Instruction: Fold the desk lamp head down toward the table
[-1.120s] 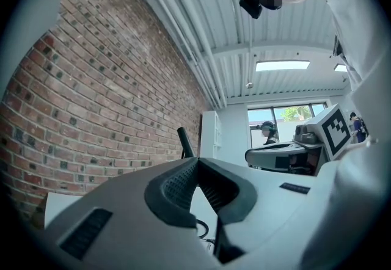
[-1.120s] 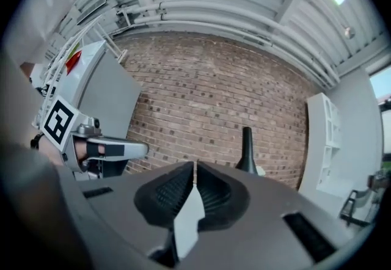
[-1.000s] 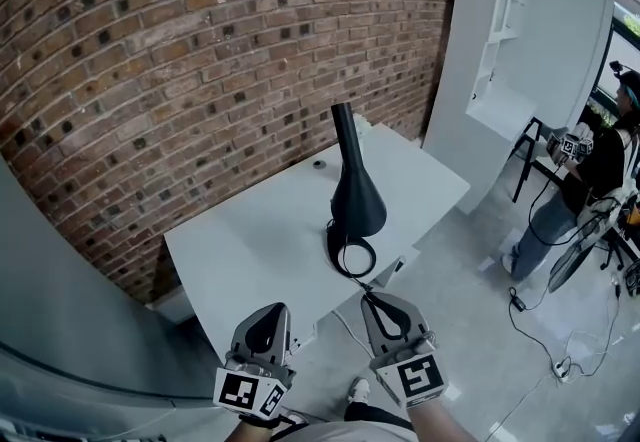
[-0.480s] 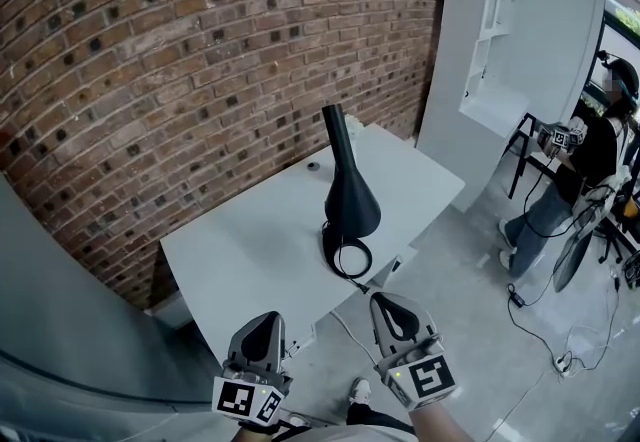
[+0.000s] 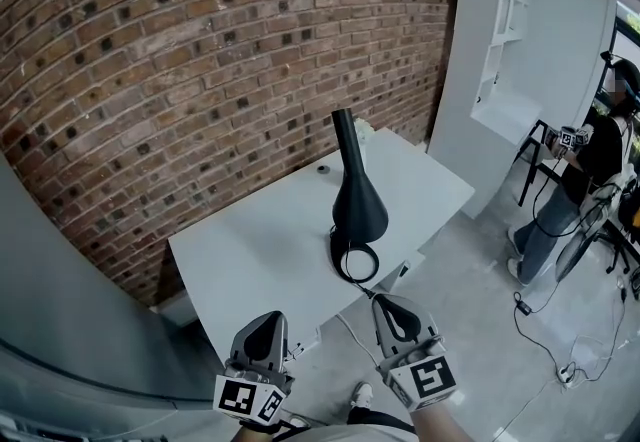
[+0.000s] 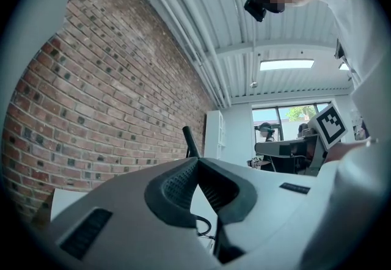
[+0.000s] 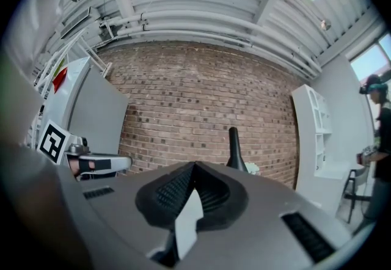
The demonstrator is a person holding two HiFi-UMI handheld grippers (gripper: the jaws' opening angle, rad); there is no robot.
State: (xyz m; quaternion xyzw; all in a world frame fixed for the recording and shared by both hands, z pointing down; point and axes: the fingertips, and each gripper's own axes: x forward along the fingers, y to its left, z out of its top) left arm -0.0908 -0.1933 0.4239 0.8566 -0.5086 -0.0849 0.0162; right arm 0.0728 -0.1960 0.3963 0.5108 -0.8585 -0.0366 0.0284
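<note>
Down at the left, the left gripper [image 5: 267, 318] is held shut with nothing between its jaws, short of the white surface [image 5: 250, 250]. Ahead of it and to the right, the black lamp [image 5: 357, 200] is seen standing near the surface's front edge, touched by neither gripper. Its long axis is set nearly upright, the narrow end pointed up and tipped slightly left, the flared end down. Just below it, the right gripper [image 5: 388, 302] is likewise closed and empty, nearer the lamp.
</note>
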